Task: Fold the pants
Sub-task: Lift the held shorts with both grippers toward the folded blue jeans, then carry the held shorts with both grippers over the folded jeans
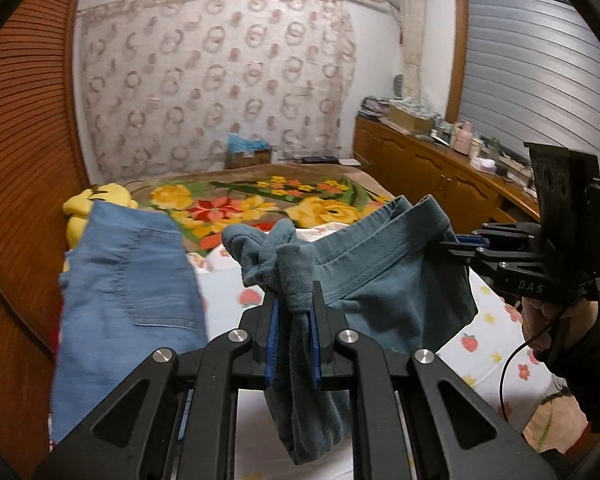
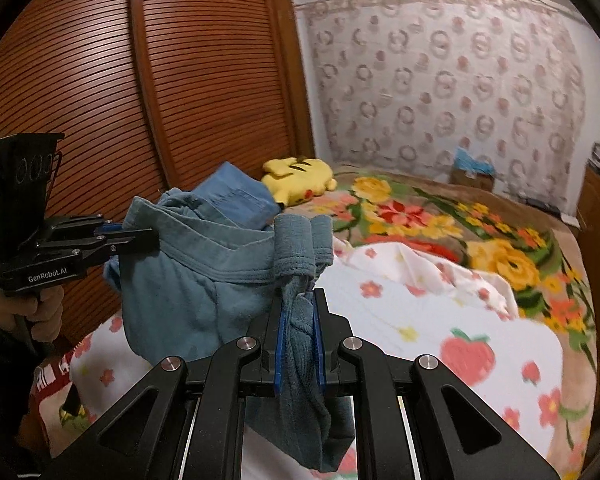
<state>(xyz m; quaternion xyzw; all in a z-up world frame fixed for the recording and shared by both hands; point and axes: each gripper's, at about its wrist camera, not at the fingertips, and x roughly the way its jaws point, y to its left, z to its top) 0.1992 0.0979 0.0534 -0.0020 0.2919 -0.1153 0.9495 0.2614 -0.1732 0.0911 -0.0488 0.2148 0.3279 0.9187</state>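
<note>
Teal pants (image 1: 380, 272) hang by their waistband between both grippers, above the bed. My left gripper (image 1: 294, 292) is shut on a bunched corner of the waistband, and fabric trails down between its blue pads. In the left wrist view, the right gripper (image 1: 446, 246) pinches the other end of the waistband at the right, with a hand below it. My right gripper (image 2: 299, 296) is shut on a rolled fold of the same pants (image 2: 188, 280). The left gripper (image 2: 150, 236) clamps the waistband's far end at the left of the right wrist view.
A light-blue denim garment (image 1: 128, 280) is just left of the pants. Below them the bed has a white strawberry-print sheet (image 2: 420, 320) and a floral blanket (image 1: 260, 200), with a yellow plush toy (image 2: 300, 176) on it. A louvred wooden wardrobe (image 2: 140, 80) stands on the left and a cluttered wooden sideboard (image 1: 432, 160) on the right.
</note>
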